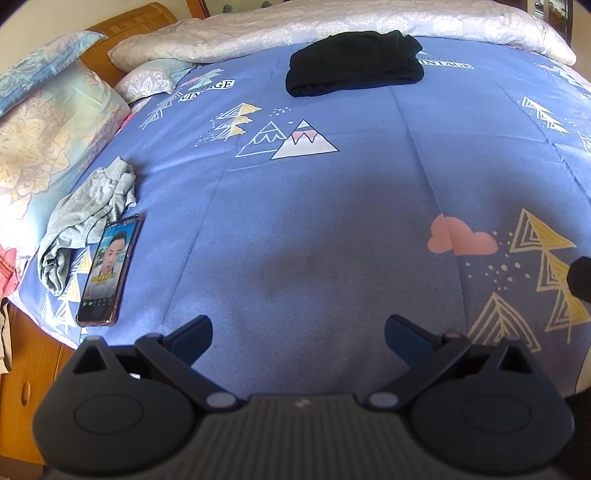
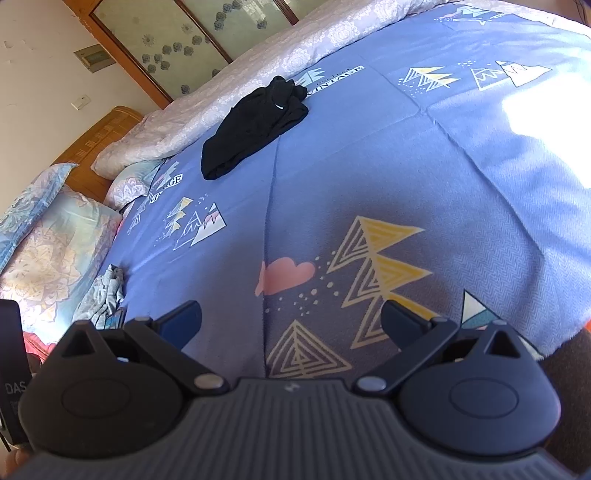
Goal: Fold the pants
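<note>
Black pants (image 1: 354,62) lie folded in a compact bundle on the far side of the blue patterned bedsheet (image 1: 332,206); they also show in the right wrist view (image 2: 255,125). My left gripper (image 1: 298,338) is open and empty, hovering over the near part of the sheet, far from the pants. My right gripper (image 2: 291,321) is open and empty too, above the sheet (image 2: 406,166) near the yellow tree print. A dark edge of the right gripper shows at the right rim of the left wrist view (image 1: 581,277).
A crumpled grey garment (image 1: 85,218) and a phone (image 1: 109,271) with a lit screen lie at the bed's left edge. Pillows (image 1: 44,147) sit at the left by a wooden headboard (image 1: 129,29). A pale quilt (image 1: 332,26) is bunched along the far side.
</note>
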`<state>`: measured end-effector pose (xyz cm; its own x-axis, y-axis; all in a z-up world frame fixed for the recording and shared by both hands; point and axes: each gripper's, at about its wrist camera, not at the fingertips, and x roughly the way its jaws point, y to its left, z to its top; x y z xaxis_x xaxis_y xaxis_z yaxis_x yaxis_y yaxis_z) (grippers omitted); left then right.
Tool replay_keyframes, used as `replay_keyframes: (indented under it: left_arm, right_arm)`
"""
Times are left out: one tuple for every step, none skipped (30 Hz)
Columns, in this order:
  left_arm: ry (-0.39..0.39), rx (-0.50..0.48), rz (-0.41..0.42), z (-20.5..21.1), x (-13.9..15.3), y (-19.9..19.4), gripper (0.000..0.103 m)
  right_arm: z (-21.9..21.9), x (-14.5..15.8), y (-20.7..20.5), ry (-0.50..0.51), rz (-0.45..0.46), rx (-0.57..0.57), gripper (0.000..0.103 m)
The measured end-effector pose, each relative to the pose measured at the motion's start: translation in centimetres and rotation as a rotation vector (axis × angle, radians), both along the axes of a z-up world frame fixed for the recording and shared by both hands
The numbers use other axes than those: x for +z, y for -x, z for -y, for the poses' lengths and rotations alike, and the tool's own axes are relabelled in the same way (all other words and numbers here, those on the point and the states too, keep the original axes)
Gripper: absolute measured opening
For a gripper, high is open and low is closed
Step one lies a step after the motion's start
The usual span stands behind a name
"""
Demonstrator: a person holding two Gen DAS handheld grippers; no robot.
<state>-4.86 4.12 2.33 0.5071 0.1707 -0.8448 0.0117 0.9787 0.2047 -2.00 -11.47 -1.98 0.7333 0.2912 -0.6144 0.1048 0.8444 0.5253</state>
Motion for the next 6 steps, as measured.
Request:
replay_keyframes:
  left_arm:
    - [0.004, -0.003, -0.001, 0.02, -0.05, -0.04, 0.103]
    - [0.008, -0.007, -0.003, 0.03, -0.08, -0.09, 0.103]
    - [0.013, -0.01, -0.005, 0.05, -0.13, -0.1, 0.103]
    - [0.014, -0.012, -0.006, 0.09, -0.16, -0.16, 0.103]
    - [0.016, -0.014, -0.007, 0.11, -0.2, -0.2, 0.103]
    - [0.019, -0.017, -0.008, 0.14, -0.23, -0.27, 0.103]
  right_arm:
    - [0.08, -0.04, -0.07, 0.0, -0.001, 0.0, 0.103]
    - [0.06, -0.02, -0.14, 0.0, -0.003, 0.0, 0.103]
    - [0.07, -0.02, -0.15, 0.0, -0.003, -0.001, 0.103]
    - [0.09, -0.02, -0.16, 0.002, -0.002, -0.002, 0.103]
    - [0.08, 0.03, -0.17, 0.008, 0.001, -0.002, 0.103]
    - [0.01, 0.13, -0.15, 0.018, 0.008, -0.001, 0.103]
